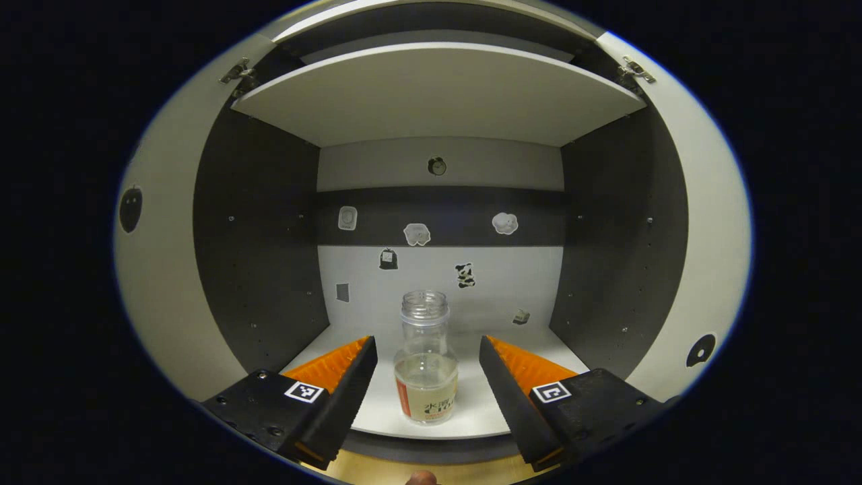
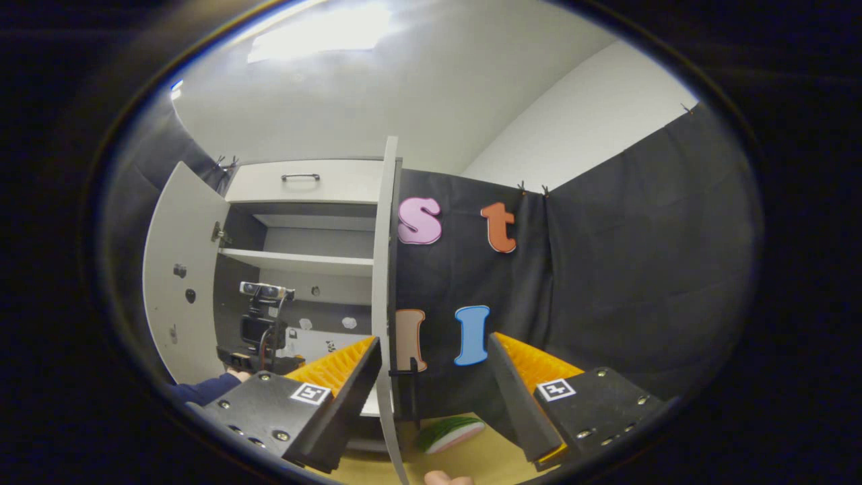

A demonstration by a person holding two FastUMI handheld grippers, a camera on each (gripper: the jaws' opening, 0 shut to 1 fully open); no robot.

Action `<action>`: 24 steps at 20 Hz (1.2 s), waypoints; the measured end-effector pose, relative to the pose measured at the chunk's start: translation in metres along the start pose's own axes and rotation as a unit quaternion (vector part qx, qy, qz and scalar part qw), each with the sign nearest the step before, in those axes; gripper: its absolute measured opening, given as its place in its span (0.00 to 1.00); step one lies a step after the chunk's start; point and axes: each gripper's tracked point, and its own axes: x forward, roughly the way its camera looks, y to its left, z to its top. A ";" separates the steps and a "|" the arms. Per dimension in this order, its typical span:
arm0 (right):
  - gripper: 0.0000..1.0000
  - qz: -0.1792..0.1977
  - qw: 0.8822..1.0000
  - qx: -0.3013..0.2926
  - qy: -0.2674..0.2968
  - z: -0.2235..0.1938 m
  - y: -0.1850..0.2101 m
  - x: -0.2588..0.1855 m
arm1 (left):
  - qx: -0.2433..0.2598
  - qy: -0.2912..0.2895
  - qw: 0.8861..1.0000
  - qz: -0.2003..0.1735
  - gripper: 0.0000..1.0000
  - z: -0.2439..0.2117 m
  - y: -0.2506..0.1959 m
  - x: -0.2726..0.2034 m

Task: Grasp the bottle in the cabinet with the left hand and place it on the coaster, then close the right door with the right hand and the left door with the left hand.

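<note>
The bottle (image 1: 425, 367) is seen standing upright on the bottom shelf (image 1: 471, 411) of the cabinet (image 1: 256, 236), near the shelf's front edge. The left hand-held gripper (image 1: 425, 377) is held in front of the cabinet with its fingers apart, one on either side of the bottle, neither touching it. The right hand-held gripper (image 2: 434, 377) is held with its fingers apart, just beside the edge of the cabinet's open right door (image 2: 384, 283). The left door (image 2: 178, 269) is also open.
</note>
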 end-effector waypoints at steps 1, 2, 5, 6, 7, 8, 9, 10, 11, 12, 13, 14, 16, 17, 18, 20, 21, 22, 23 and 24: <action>0.95 -0.003 1.000 -0.001 0.002 -0.001 -0.001 0.001 | 0.000 0.004 1.000 0.001 0.97 -0.001 0.001 0.006; 0.93 -0.007 1.000 -0.002 0.003 -0.002 -0.002 0.001 | 0.001 0.008 1.000 0.001 0.96 -0.001 0.000 0.013; 0.95 -0.015 1.000 -0.009 0.006 -0.004 -0.006 0.000 | 0.001 0.025 1.000 0.004 0.95 -0.007 0.000 0.027; 0.95 -0.017 1.000 -0.010 0.005 -0.004 -0.008 0.000 | 0.002 0.031 0.999 0.007 0.92 -0.010 0.000 0.030; 0.95 -0.018 1.000 -0.011 0.005 -0.004 -0.008 0.000 | 0.002 0.035 0.999 0.008 0.90 -0.012 -0.001 0.033; 0.95 -0.019 1.000 -0.013 0.003 -0.003 -0.008 0.001 | 0.008 0.036 0.999 0.012 0.85 -0.013 0.001 0.034; 0.95 -0.021 1.000 -0.014 0.002 -0.003 -0.010 0.002 | 0.011 0.038 0.999 0.013 0.80 -0.012 0.002 0.032; 0.96 -0.021 1.000 -0.015 0.002 -0.003 -0.011 0.002 | 0.015 0.036 0.999 0.014 0.69 -0.012 0.001 0.034; 0.96 -0.020 1.000 -0.015 0.001 -0.004 -0.011 0.002 | 0.020 0.037 0.999 0.017 0.68 -0.012 0.001 0.035; 0.96 -0.018 1.000 -0.014 0.002 -0.003 -0.011 0.004 | 0.025 0.036 0.999 0.019 0.65 -0.012 0.002 0.034; 0.96 -0.015 1.000 -0.013 0.002 -0.005 -0.011 0.004 | 0.031 0.022 0.999 0.019 0.64 -0.005 0.002 0.034; 0.96 -0.012 1.000 -0.012 0.002 -0.004 -0.011 0.005 | 0.026 0.014 0.999 0.016 0.52 0.000 -0.001 0.035; 0.96 -0.006 1.000 -0.011 0.000 -0.004 -0.012 0.008 | 0.019 0.020 1.000 0.005 0.48 -0.004 -0.005 0.024; 0.96 -0.002 1.000 -0.010 0.000 -0.004 -0.012 0.009 | 0.016 0.021 1.000 0.001 0.47 -0.005 -0.006 0.018; 0.96 0.002 1.000 -0.009 -0.001 -0.004 -0.013 0.010 | 0.012 0.023 1.000 -0.002 0.45 -0.005 -0.006 0.014; 0.96 0.009 1.000 -0.007 0.000 -0.005 -0.016 0.012 | 0.006 0.015 1.000 -0.009 0.47 -0.002 -0.006 -0.003; 0.96 0.014 1.000 -0.006 0.001 -0.007 -0.017 0.015 | 0.004 0.009 1.000 -0.010 0.47 0.001 -0.005 -0.012; 0.96 0.018 1.000 -0.005 0.000 -0.006 -0.017 0.016 | 0.004 0.003 1.000 -0.011 0.47 0.002 -0.004 -0.023; 0.96 0.024 1.000 -0.003 0.000 -0.006 -0.018 0.016 | 0.002 0.000 1.000 -0.011 0.45 0.004 -0.003 -0.033; 0.96 0.030 1.000 -0.002 -0.001 -0.005 -0.019 0.017 | 0.000 -0.002 1.000 -0.012 0.49 0.004 -0.001 -0.044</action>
